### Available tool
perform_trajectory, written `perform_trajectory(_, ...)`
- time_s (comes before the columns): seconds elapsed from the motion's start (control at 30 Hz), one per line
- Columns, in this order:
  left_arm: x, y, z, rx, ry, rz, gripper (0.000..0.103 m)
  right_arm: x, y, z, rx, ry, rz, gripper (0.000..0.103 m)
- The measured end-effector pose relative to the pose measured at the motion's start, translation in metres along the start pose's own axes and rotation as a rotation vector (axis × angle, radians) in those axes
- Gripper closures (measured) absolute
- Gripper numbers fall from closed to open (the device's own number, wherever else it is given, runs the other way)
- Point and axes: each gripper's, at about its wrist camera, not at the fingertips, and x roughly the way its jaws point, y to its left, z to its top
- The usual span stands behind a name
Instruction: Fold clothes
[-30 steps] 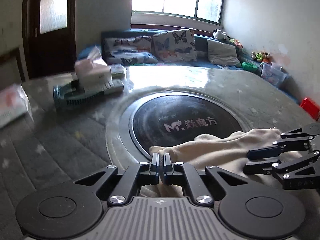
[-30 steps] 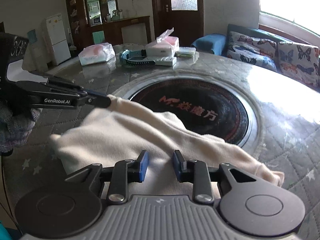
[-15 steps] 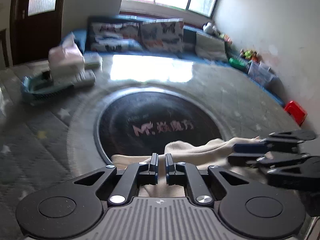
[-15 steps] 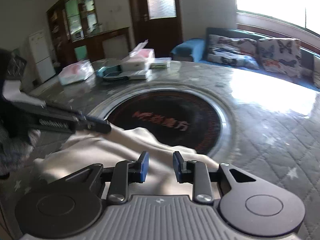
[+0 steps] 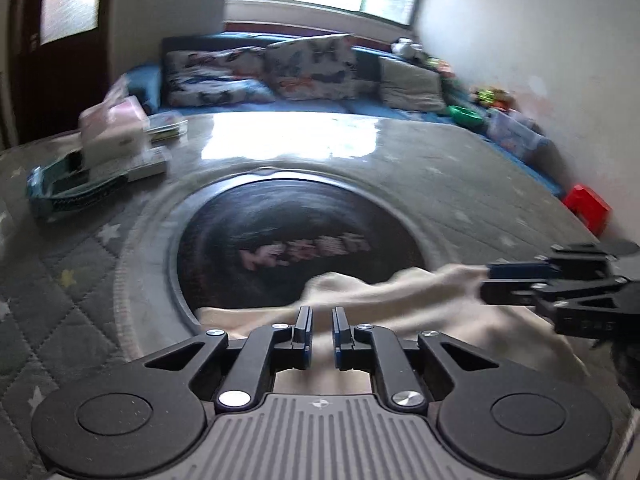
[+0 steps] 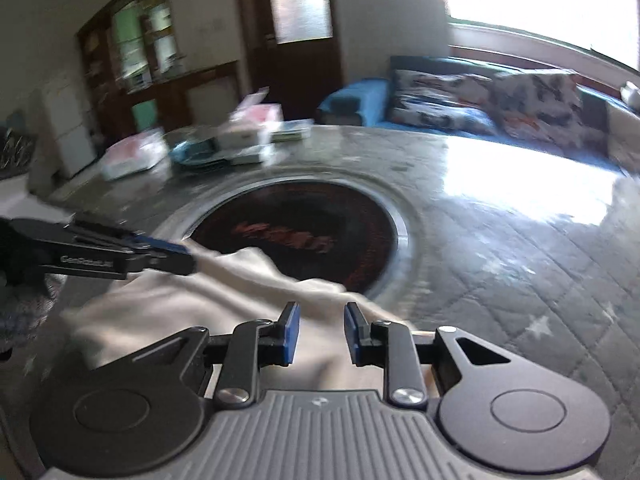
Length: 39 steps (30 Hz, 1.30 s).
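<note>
While cloth (image 5: pixel 400 296) lies bunched, tissue box (image 5: pixel 114 132) far off

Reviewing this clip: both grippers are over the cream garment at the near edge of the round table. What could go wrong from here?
1. The left gripper and right gripper both stand open, so the cream garment is unheld; its loose fold may slump.
2. The cloth lies partly over the dark centre disc; dragging it could bunch it at the disc's raised rim.
3. Both views are motion-blurred; a quick regrasp could miss the edge.
</note>
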Motion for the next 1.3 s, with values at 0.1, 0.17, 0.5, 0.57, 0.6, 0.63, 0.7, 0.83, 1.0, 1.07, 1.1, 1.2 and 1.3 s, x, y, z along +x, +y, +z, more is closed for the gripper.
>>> perform_trajectory(0.1, -0.009, -0.013, -0.013, 0.04, 0.003, -0.043, 0.092, -0.002, 0.021, -0.002, -0.071, 0.014, 0.04, 0.079)
perform_trajectory(0.17, -0.013, -0.019, -0.022, 0.053, 0.016, -0.053, 0.092, -0.001, 0.032, -0.006, -0.098, 0.03, 0.063, 0.079)
perform_trajectory(0.5, -0.041, -0.021, -0.059, 0.061, -0.007, -0.061, 0.091, -0.023, 0.067, -0.039, -0.214, 0.052, 0.06, 0.079)
perform_trajectory(0.57, -0.045, -0.02, -0.065, 0.059, -0.003, -0.063, 0.091, -0.029, 0.07, -0.046, -0.222, 0.057, 0.062, 0.079)
perform_trajectory(0.6, -0.047, -0.019, -0.068, 0.057, 0.002, -0.063, 0.091, -0.031, 0.071, -0.049, -0.232, 0.065, 0.066, 0.079)
perform_trajectory(0.63, -0.049, -0.018, -0.072, 0.059, 0.003, -0.065, 0.091, -0.034, 0.073, -0.052, -0.246, 0.072, 0.067, 0.079)
perform_trajectory(0.7, -0.053, -0.017, -0.075, 0.064, 0.002, -0.068, 0.09, -0.039, 0.075, -0.055, -0.273, 0.073, 0.064, 0.079)
perform_trajectory(0.83, -0.061, -0.016, -0.069, 0.082, -0.009, -0.071, 0.084, -0.044, 0.074, -0.044, -0.271, 0.06, 0.09, 0.078)
perform_trajectory(1.0, -0.058, -0.008, -0.055, 0.042, -0.04, -0.032, 0.082, -0.026, 0.075, -0.027, -0.258, 0.019, 0.087, 0.077)
perform_trajectory(1.07, -0.057, -0.003, -0.056, 0.014, -0.033, -0.017, 0.083, -0.015, 0.08, -0.025, -0.26, 0.024, 0.106, 0.077)
perform_trajectory(1.1, -0.056, -0.001, -0.057, 0.003, -0.03, -0.011, 0.083, -0.01, 0.082, -0.025, -0.26, 0.026, 0.116, 0.077)
perform_trajectory(1.2, -0.059, 0.004, -0.063, -0.008, -0.027, 0.001, 0.083, 0.0, 0.09, -0.027, -0.277, 0.039, 0.146, 0.077)
perform_trajectory(1.3, -0.065, 0.009, -0.068, -0.02, -0.03, 0.003, 0.083, -0.009, 0.094, -0.031, -0.29, 0.036, 0.156, 0.077)
